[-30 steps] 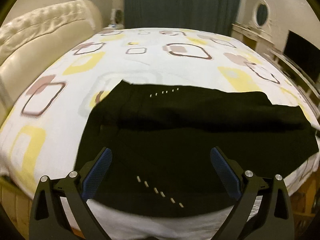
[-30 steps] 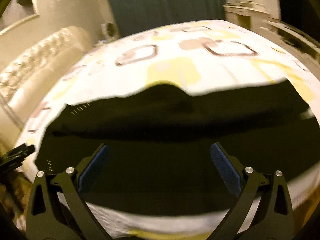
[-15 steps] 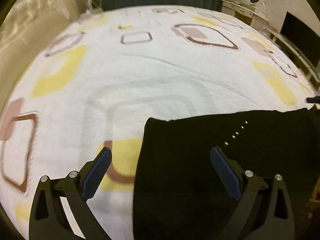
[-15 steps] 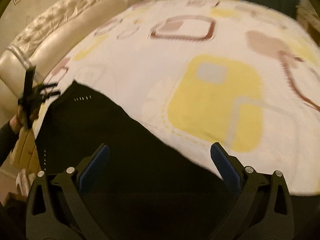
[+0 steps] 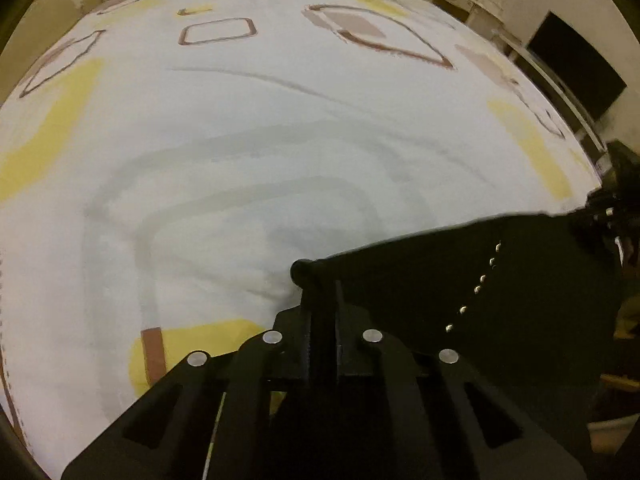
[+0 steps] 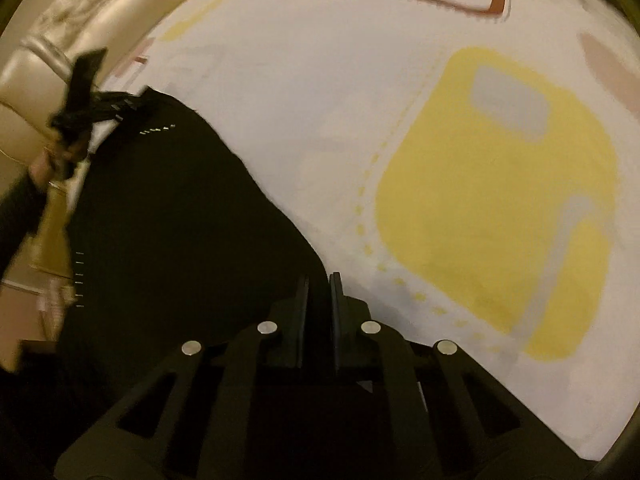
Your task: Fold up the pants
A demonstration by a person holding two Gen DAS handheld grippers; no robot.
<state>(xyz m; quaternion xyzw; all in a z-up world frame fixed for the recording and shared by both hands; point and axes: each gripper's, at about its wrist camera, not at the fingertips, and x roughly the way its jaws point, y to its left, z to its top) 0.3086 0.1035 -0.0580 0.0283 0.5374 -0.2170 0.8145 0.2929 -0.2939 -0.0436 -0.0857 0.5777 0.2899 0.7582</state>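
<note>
Pants (image 5: 460,292), black with a row of small studs, lie on the near part of the bed (image 5: 260,152), over its patterned sheet. Left tool (image 5: 320,280) is clenched on the pants' far left corner. Right tool (image 6: 319,284) is clenched on their far right edge.

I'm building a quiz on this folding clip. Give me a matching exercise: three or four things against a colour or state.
Things:
1. pants
2. left claw
3. bedsheet
4. studs on the pants

Colours or states:
A. white with yellow and brown shapes
B. shut on a corner of fabric
C. black
D. small, shiny, in a row

Pairs: 1-C, 2-B, 3-A, 4-D
</note>
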